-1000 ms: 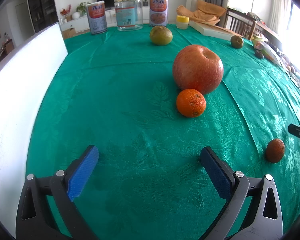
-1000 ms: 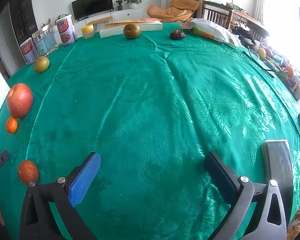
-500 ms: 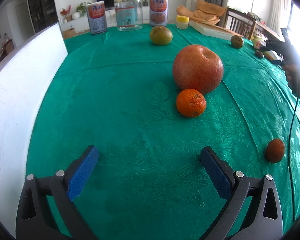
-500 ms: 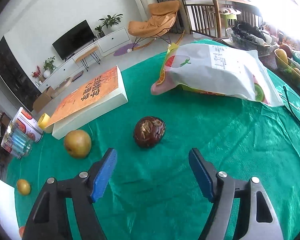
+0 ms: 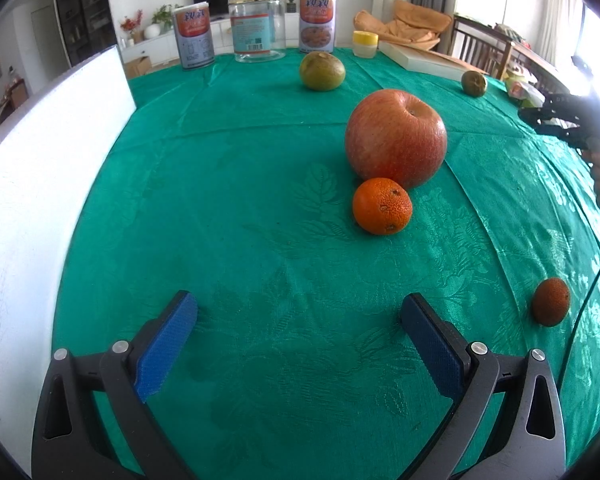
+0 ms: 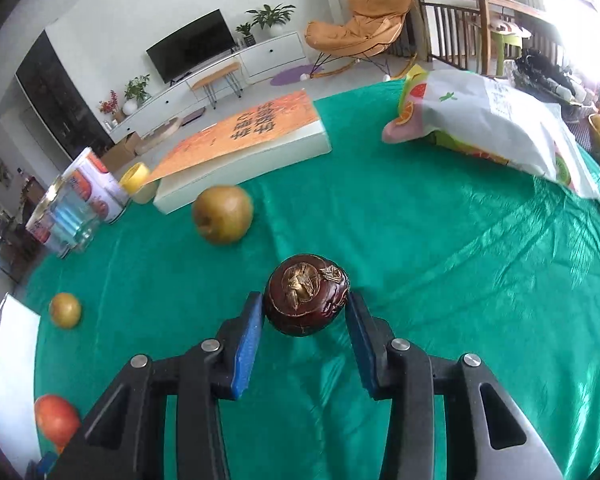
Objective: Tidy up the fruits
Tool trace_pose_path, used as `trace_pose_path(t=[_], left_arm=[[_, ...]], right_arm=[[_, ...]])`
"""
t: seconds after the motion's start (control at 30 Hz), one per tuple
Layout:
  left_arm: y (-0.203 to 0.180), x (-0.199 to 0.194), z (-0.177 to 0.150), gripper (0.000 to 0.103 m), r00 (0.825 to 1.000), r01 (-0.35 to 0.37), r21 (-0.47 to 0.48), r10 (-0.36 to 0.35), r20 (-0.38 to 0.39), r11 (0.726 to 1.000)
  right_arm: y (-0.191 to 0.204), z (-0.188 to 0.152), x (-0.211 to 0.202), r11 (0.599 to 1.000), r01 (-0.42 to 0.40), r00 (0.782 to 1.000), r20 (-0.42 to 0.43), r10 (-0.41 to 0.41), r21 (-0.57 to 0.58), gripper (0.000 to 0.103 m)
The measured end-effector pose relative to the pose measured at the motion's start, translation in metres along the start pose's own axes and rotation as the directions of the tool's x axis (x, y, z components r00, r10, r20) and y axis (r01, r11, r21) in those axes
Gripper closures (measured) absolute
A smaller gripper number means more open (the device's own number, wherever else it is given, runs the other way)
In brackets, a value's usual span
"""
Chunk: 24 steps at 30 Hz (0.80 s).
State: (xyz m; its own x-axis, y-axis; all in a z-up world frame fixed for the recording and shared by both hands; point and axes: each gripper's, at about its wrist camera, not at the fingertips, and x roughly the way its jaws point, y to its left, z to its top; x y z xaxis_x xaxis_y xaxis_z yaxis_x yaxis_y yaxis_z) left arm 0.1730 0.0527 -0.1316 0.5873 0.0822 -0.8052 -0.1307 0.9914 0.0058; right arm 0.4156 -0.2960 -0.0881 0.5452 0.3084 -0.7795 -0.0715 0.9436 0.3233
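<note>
Green-clothed counter (image 6: 440, 240): my right gripper (image 6: 305, 312) closing around a small, hard, glossy dark-brown fruit (image 6: 306, 294), best pinched mid-girth; left gripper (image 5: 298, 312) open, empty.

Left wrist view sits low over the green tablecloth (image 5: 260, 200), angled down, facing the far tins and jar (image 5: 257, 24), big apple (image 5: 396, 138) mid-distance. Right wrist view looks steeply down near the far table edge, close on a dark brown fruit (image 6: 306, 294). Both catch apple, jar, white box (image 6: 240, 156).
</note>
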Motion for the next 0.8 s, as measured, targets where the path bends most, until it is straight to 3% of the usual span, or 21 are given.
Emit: trace_pose_path(t=[0.13, 0.27, 0.33, 0.37, 0.4, 0.43, 0.53, 0.7, 0.8], left_arm=[[0.000, 0.000, 0.000, 0.001, 1.000, 0.000, 0.000, 0.000, 0.000, 1.000], [0.000, 0.000, 0.000, 0.001, 1.000, 0.000, 0.000, 0.000, 0.000, 1.000], [0.000, 0.000, 0.000, 0.001, 1.000, 0.000, 0.000, 0.000, 0.000, 1.000], [0.000, 0.000, 0.000, 0.001, 1.000, 0.000, 0.000, 0.000, 0.000, 1.000], [0.000, 0.000, 0.000, 0.001, 1.000, 0.000, 0.000, 0.000, 0.000, 1.000], [0.000, 0.000, 0.000, 0.001, 1.000, 0.000, 0.000, 0.000, 0.000, 1.000], [0.000, 0.000, 0.000, 0.001, 1.000, 0.000, 0.000, 0.000, 0.000, 1.000], [0.000, 0.000, 0.000, 0.001, 1.000, 0.000, 0.000, 0.000, 0.000, 1.000], [0.000, 0.000, 0.000, 0.001, 1.000, 0.000, 0.000, 0.000, 0.000, 1.000]], right_arm=[[0.046, -0.063, -0.018, 0.994, -0.066, 0.997, -0.051, 0.061, -0.090, 0.061], [0.078, -0.105, -0.018, 0.985, -0.072, 0.996, -0.065, 0.062, -0.159, 0.060], [0.088, -0.115, -0.025, 0.977, -0.043, 0.999, -0.031, 0.037, -0.210, 0.058], [0.090, -0.117, -0.029, 0.975, -0.032, 0.999, -0.022, 0.028, -0.221, 0.054], [0.091, -0.120, -0.035, 0.975, -0.025, 1.000, -0.008, 0.024, -0.221, 0.041], [0.090, -0.123, -0.042, 0.977, -0.024, 1.000, 0.014, 0.028, -0.213, 0.035], [0.081, -0.135, -0.066, 0.986, 0.004, 0.998, 0.068, 0.008, -0.167, 0.028], [0.071, -0.161, -0.080, 0.969, 0.157, 0.985, 0.103, -0.140, -0.191, 0.026], [0.061, -0.175, -0.073, 0.971, 0.169, 0.984, 0.092, -0.155, -0.167, 0.026]])
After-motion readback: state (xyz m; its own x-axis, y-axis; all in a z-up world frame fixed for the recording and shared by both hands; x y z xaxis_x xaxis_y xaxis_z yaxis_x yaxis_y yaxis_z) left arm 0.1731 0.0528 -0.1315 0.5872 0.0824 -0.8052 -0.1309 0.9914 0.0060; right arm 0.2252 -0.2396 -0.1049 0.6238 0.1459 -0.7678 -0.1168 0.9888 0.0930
